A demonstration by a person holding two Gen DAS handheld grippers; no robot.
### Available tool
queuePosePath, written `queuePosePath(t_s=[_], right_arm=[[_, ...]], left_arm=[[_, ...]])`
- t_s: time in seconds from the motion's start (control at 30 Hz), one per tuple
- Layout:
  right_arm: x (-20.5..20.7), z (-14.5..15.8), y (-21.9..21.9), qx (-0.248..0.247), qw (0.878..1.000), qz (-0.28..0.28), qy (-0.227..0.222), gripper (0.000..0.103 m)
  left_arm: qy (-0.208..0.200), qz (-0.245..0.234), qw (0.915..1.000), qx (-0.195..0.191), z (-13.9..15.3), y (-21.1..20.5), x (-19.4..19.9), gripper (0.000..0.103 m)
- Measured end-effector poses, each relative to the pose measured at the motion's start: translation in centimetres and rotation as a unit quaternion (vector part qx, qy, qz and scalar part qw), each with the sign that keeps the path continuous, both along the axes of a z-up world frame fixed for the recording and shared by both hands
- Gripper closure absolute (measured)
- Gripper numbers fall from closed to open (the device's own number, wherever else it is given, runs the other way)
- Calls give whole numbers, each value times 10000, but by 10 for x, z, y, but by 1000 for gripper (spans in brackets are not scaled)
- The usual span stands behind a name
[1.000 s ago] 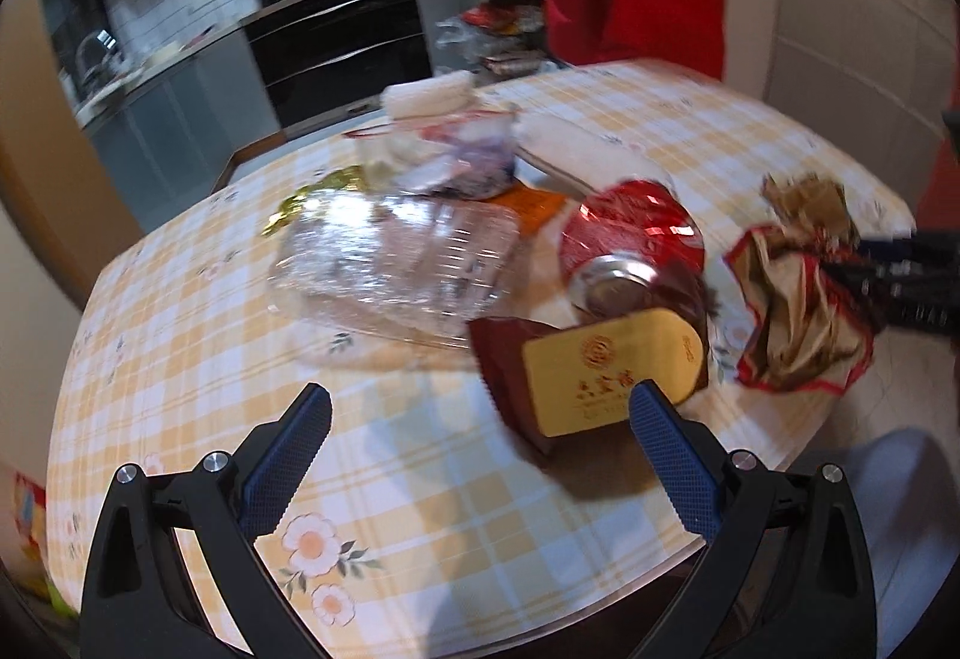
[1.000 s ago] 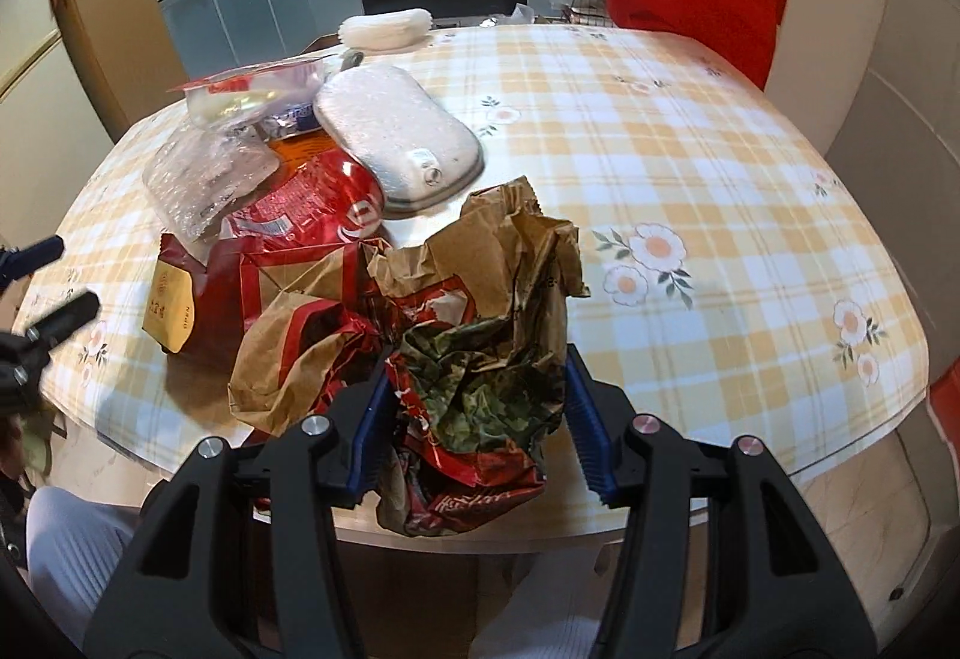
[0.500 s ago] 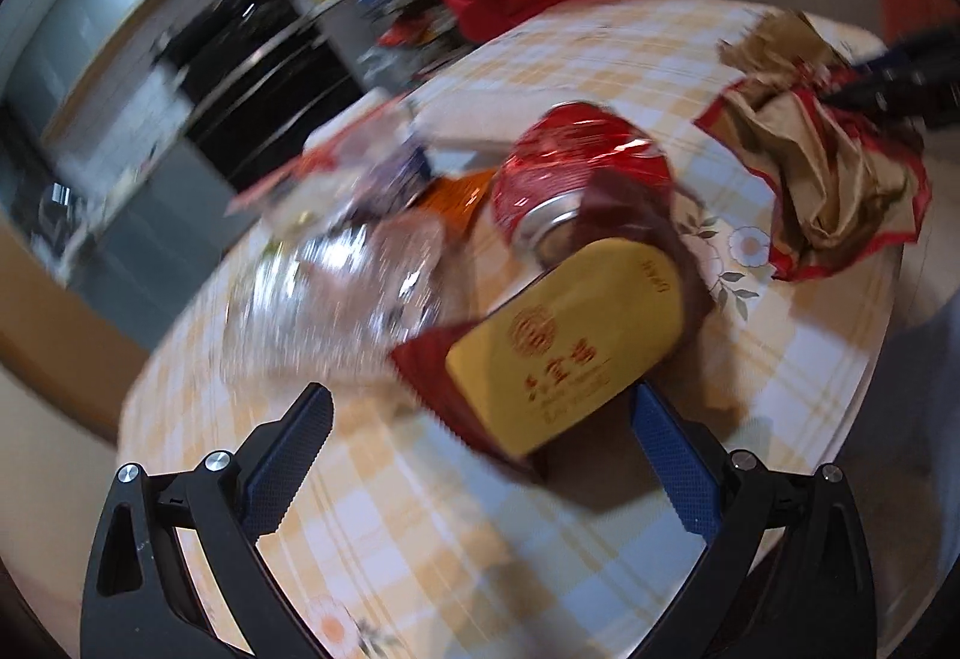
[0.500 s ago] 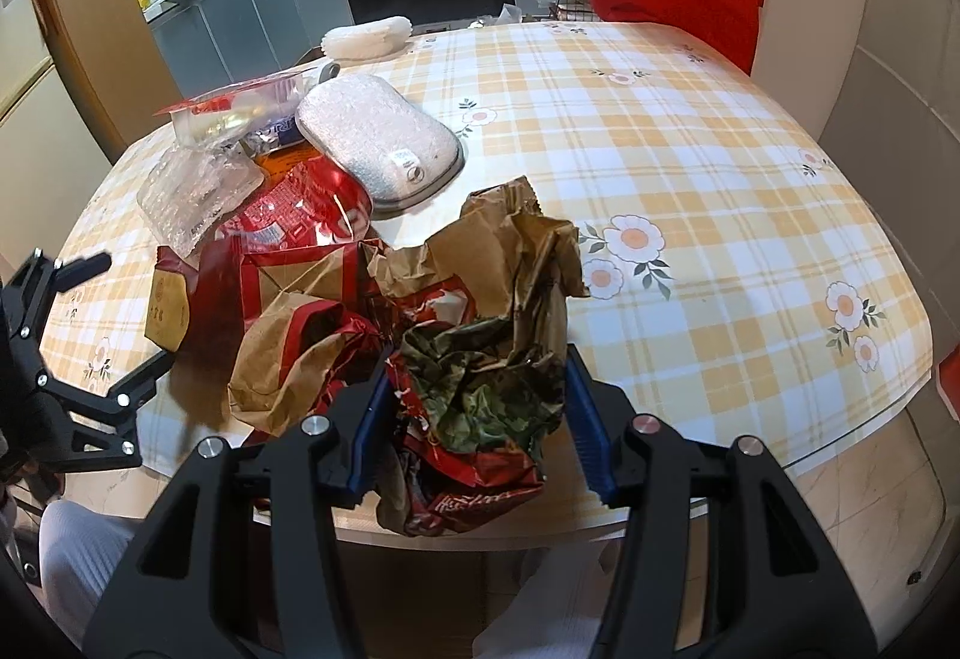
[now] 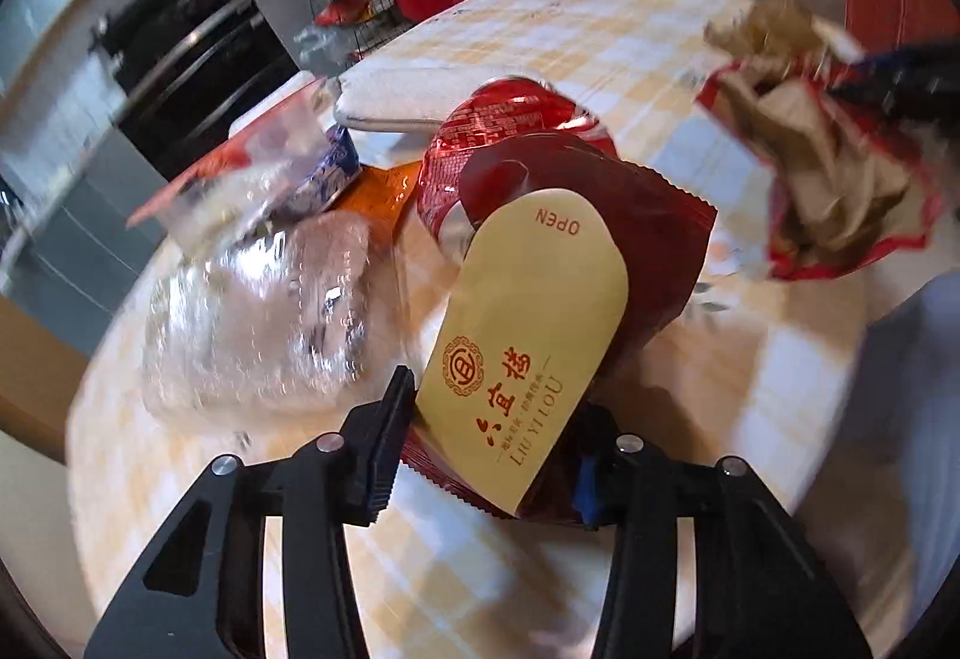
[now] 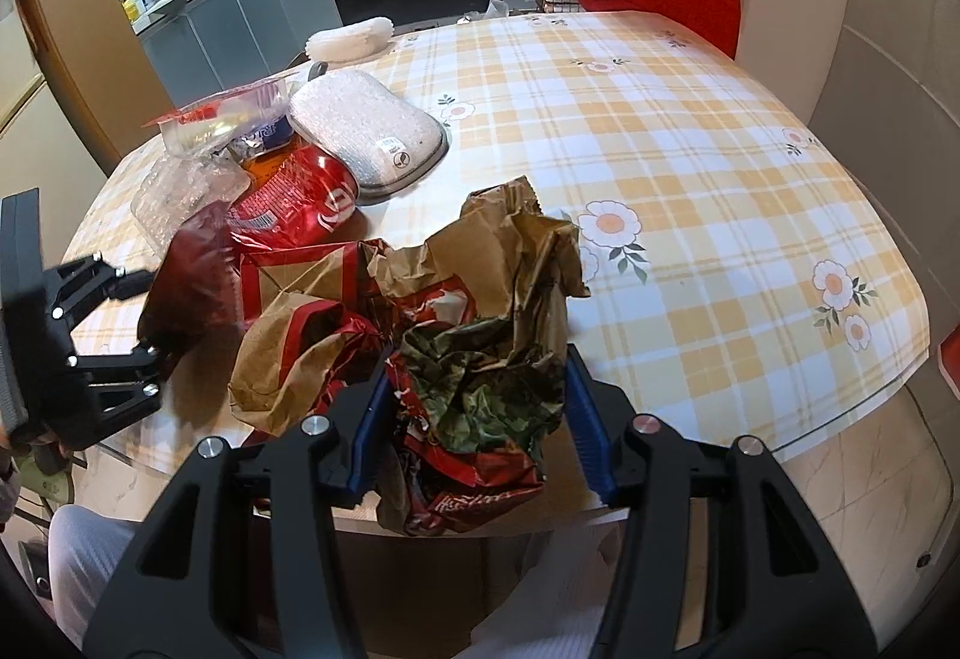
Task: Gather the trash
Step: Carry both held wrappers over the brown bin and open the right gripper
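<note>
A dark red pouch with a cream label (image 5: 528,335) lies near the table's front edge, its near end between the fingers of my left gripper (image 5: 487,458). The jaws are closing and both pads touch its sides. From the right wrist view, the left gripper (image 6: 150,320) and the blurred pouch (image 6: 192,275) are at the left. My right gripper (image 6: 480,419) is shut on a crumpled wad of brown paper and red wrappers (image 6: 486,359), which hangs at the table's edge. The wad (image 5: 828,179) shows in the left wrist view at the upper right.
Behind the pouch on the checked table (image 6: 690,149) lie a red foil bag (image 6: 300,197), crinkled clear plastic (image 5: 258,311), a clear tub with a red rim (image 6: 228,119), a white padded pack (image 6: 366,131) and a white roll (image 6: 351,38). A person's leg (image 6: 78,551) is below left.
My left gripper came down and forward onto the pouch while rolling, and its wide-open jaws narrowed around the pouch's near end. The right gripper kept still with its wad.
</note>
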State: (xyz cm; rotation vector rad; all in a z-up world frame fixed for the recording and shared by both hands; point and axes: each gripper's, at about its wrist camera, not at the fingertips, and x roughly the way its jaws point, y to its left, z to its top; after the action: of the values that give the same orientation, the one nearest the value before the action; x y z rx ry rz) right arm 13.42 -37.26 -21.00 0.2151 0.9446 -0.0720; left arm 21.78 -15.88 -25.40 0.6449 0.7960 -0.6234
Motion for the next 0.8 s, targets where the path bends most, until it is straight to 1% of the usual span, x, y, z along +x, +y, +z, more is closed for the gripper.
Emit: queuePosePath(t_s=[0.07,0.13,0.23,0.27,0.33,0.43,0.57,0.63,0.8], right_arm=[[-2,3,4,28,10000,31,-35,49],[-5,7,11,62,9999,88,-86,49],[-11,14,23,149,9995,217,-188,49],[-12,16,27,172,9992,272,-224,49],[-17,20,39,176,9985,410,-301,49],[-27,26,58,96,9971,620,-421,49],[-42,32,79,38,9945,861,-589,49],[-52,35,92,1,9929,961,-704,49],[-70,35,118,-77,9891,1217,-825,49]], left_arm=[[-45,121,9998,-122,8,9,-7,59],[11,275,9991,-316,18,18,-15,60],[133,615,9952,-747,36,41,-32,60],[142,787,9926,-916,44,51,-40,60],[119,1040,9887,-1069,56,62,-51,60],[110,1541,9787,-1350,72,86,-70,60],[91,2163,9610,-1719,89,120,-95,60],[12,2395,9532,-1843,98,135,-110,60],[-94,2693,9415,-2022,113,159,-144,60]])
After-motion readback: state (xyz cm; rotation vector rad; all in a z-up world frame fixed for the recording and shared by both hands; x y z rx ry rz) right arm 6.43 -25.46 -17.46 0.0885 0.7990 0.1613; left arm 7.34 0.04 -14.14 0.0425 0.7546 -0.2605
